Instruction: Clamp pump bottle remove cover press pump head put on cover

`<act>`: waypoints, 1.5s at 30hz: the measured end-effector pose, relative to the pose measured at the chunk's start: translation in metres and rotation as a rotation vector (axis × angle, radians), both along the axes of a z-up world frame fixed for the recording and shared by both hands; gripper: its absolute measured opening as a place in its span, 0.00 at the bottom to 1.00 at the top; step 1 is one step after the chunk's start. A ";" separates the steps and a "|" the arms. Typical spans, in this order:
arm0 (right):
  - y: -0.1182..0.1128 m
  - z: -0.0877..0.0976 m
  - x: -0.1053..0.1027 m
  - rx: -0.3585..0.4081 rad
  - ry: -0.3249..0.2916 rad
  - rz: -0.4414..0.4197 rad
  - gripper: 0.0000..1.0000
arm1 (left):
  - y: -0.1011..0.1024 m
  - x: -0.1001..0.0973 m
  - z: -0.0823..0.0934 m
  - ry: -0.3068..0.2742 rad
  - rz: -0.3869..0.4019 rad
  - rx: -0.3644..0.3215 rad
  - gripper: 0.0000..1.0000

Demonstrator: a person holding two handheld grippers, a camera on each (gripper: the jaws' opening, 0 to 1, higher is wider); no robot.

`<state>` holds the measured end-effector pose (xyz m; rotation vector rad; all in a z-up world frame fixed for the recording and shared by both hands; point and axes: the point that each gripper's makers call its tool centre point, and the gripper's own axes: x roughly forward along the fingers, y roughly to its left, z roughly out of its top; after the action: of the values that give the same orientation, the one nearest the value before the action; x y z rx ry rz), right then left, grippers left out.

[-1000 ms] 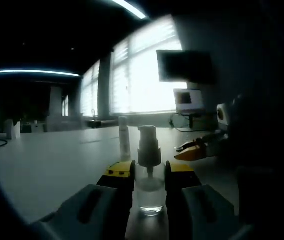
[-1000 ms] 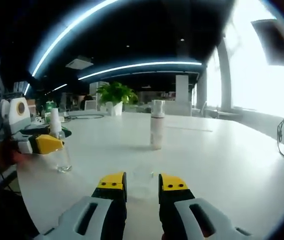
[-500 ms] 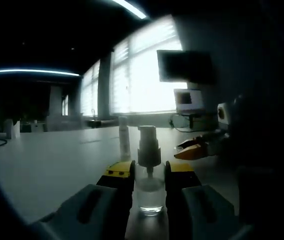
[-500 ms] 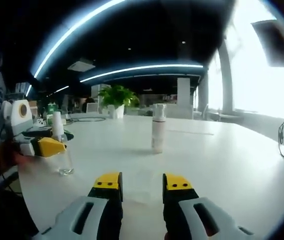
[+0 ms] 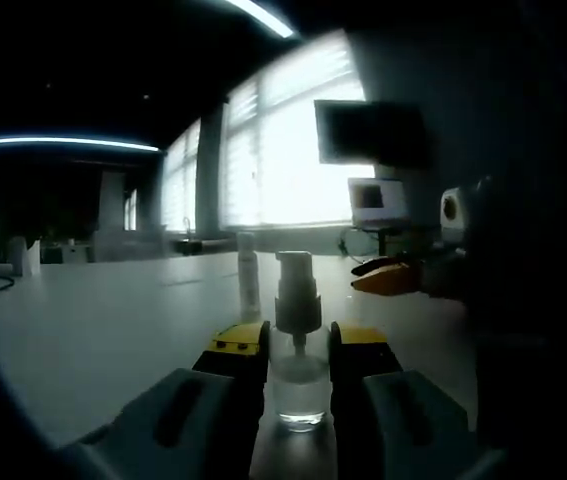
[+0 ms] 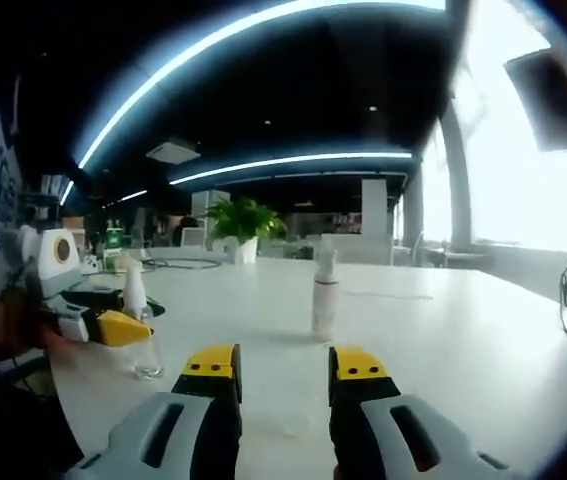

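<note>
Pump bottle (image 5: 298, 375) unlabelled between left tool (image 5: 298, 345) jaws

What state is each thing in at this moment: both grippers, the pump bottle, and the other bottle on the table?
left gripper: shut on the pump bottle.
pump bottle: upright on the table, cover off, pump head exposed.
right gripper: open, holding nothing, raised off the table.
tall white bottle: upright on the table, apart from both grippers.

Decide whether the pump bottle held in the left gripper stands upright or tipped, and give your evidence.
Upright. The pump bottle stands with its base on the table and its pump head straight above, clamped in the left gripper.
</note>
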<state>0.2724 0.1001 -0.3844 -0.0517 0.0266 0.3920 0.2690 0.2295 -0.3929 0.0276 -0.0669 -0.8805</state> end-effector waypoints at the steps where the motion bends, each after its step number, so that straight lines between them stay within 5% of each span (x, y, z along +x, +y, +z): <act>1: 0.000 0.003 -0.001 -0.003 -0.012 0.001 0.29 | 0.000 0.000 0.000 0.000 0.000 0.000 0.15; 14: 0.014 0.037 -0.013 0.000 -0.124 0.082 0.28 | 0.000 0.001 0.000 -0.009 0.008 0.005 0.15; 41: 0.034 0.043 -0.025 -0.007 -0.125 0.174 0.24 | -0.004 -0.004 0.000 -0.036 -0.014 0.029 0.15; 45: 0.038 0.047 -0.027 -0.021 -0.128 0.196 0.24 | -0.006 -0.007 0.000 -0.006 -0.032 0.018 0.15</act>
<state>0.2457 0.1382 -0.3378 -0.1004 -0.1012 0.5834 0.2624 0.2234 -0.3928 0.0462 -0.0656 -0.9132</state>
